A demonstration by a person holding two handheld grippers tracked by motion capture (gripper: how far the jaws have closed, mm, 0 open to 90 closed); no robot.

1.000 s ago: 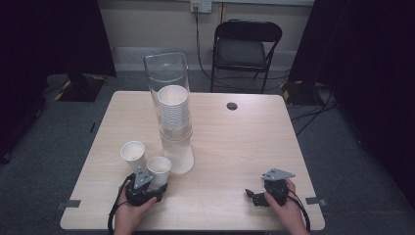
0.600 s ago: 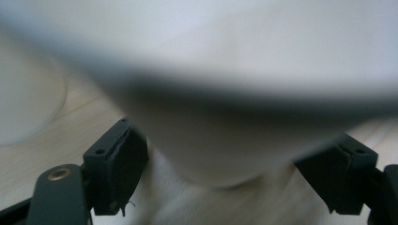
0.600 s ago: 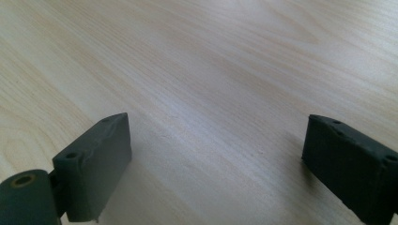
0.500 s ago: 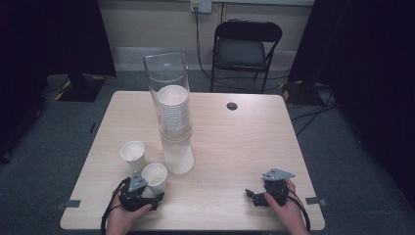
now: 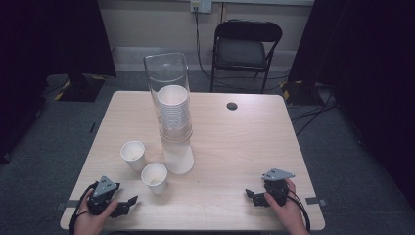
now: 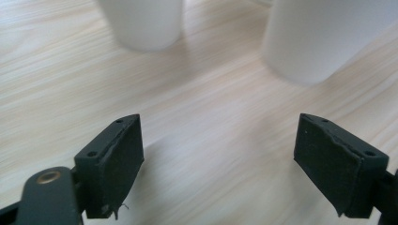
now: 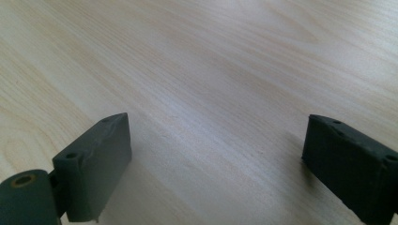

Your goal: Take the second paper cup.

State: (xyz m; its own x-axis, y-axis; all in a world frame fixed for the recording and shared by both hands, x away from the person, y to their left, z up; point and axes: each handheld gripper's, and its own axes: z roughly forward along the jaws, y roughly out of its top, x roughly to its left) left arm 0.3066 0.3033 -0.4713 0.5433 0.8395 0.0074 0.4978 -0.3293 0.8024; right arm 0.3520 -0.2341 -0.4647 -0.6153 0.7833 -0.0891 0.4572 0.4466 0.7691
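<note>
Table (image 5: 235,142) first, bearing tall dispenser (image 5: 169,93) of stacked cups. Just before dispenser, two loose cups: far cup (image 5: 133,155), near cup (image 5: 154,177), both upright. Left gripper (image 5: 122,204) near that cup, jaws spread, empty. Right gripper (image 5: 254,197) well right, likewise spread. Probably between placements; next, another cup from dispenser.

The left gripper (image 5: 123,204) rests low at the table's front left corner, held in the person's left hand (image 5: 90,219), its jaws spread wide with nothing between them and pointing toward the table's middle. The right gripper (image 5: 253,197) sits near the front right corner in the right hand (image 5: 285,210), its jaws likewise parted wide and empty, aimed leftward along the front edge. Both hands come in over the front edge, and each gripper carries its grey three-cornered plate on top.
</note>
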